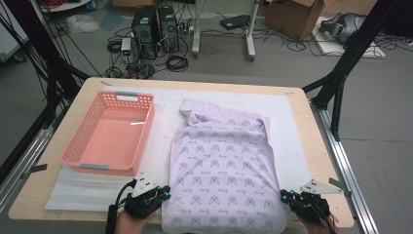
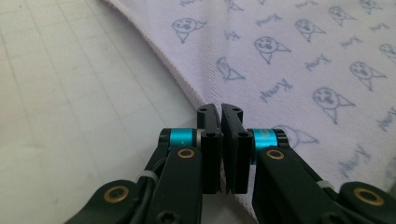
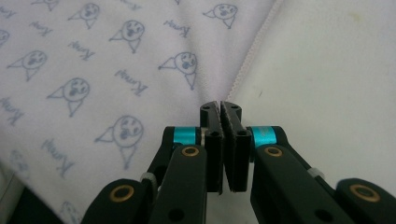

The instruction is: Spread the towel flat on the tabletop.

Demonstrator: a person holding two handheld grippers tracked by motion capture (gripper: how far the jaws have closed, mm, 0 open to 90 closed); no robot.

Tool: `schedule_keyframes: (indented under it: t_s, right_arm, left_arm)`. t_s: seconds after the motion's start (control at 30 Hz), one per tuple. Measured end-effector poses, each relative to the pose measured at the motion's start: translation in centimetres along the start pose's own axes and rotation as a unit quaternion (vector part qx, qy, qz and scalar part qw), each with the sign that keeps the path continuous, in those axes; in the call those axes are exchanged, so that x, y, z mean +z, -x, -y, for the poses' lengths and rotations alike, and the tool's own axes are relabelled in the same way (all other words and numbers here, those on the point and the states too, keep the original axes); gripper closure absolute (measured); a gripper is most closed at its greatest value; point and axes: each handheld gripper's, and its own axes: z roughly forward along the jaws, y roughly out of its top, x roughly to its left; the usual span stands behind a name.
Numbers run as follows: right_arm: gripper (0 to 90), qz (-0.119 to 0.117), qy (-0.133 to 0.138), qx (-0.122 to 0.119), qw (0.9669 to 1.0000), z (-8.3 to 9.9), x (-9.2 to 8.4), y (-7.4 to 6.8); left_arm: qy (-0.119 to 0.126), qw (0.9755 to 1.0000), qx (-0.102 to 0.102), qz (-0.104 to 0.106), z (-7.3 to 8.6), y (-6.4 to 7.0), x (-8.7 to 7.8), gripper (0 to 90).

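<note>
Lilac printed cotton garment (image 1: 221,168) lying flat on the white mat (image 1: 160,131) of the table, beside a pink plastic basket (image 1: 109,131). Left claw (image 2: 220,109) closed at the garment's left hem; right claw (image 3: 220,106) closed at its right hem, neither visibly pinching cloth.

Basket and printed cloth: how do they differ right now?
The basket is pink, rigid and perforated, with raised walls; the printed cloth is pale lilac, soft and lies flat. The basket sits at the table's left, away from both claws; the cloth lies in the middle, between the left claw and right claw. Both rest on the white mat.
</note>
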Motion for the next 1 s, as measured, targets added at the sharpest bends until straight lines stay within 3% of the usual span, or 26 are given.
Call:
schedule_keyframes:
  t_s: [0.27,0.33,0.4,0.47,0.57,0.67,0.77,0.8,0.87,0.9,0.93,1.0]
  right_arm:
    - [87.9,-0.018,-0.014,-0.009,0.9997,1.7,-1.8,-1.0]
    - [84.7,-0.017,-0.018,-0.016,0.9996,1.8,-2.1,-1.3]
    - [71.3,-0.014,-0.011,-0.01,0.9998,1.6,-2.1,-1.4]
    - [65.3,-0.011,0.007,-0.003,0.9999,1.1,-2.0,-1.3]
    - [62.0,0.012,0.022,0.0,0.9997,0.0,-1.3,-1.2]
    - [63.2,0.043,0.013,-0.003,0.999,-0.9,0.1,-0.8]
    - [67.0,0.051,0.001,0.008,0.9987,-1.4,1.3,-0.3]
    - [68.5,0.05,-0.004,0.01,0.9987,-1.5,1.6,-0.2]
    - [84.4,0.034,0.001,0.017,0.9993,-1.5,1.7,0.0]
    - [87.0,0.024,0.001,0.015,0.9996,-1.4,1.7,-0.1]
    - [87.5,0.028,-0.001,0.009,0.9996,-1.4,1.6,-0.3]
    - [87.9,0.022,-0.004,0.009,0.9997,-1.2,1.3,-0.4]
  left_arm:
    - [-0.007,0.9997,0.006,0.02,1.6,1.1,-2.0,85.2]
    - [0.0,0.9998,-0.002,0.017,1.5,1.0,-2.0,78.8]
    - [0.005,0.9997,-0.014,0.016,1.2,0.6,-1.8,61.1]
    - [0.017,0.9996,-0.021,0.009,0.6,0.1,-1.3,53.6]
    - [0.026,0.9995,-0.016,-0.003,-0.5,-0.6,-0.6,52.0]
    - [0.017,0.9994,-0.028,-0.008,-1.7,-1.5,0.7,50.3]
    - [-0.005,0.9996,-0.027,0.0,-2.2,-1.6,2.3,48.8]
    - [0.0,0.9998,-0.019,-0.007,-2.2,-1.3,2.4,48.1]
    - [0.002,0.9996,0.006,-0.029,-2.0,-0.8,2.5,54.6]
    - [0.005,0.9992,0.015,-0.036,-1.8,-0.7,2.4,67.7]
    - [0.003,0.9997,0.01,-0.02,-1.8,-0.7,2.3,83.6]
    - [0.002,0.9995,0.019,-0.026,-1.5,-0.3,2.0,87.4]
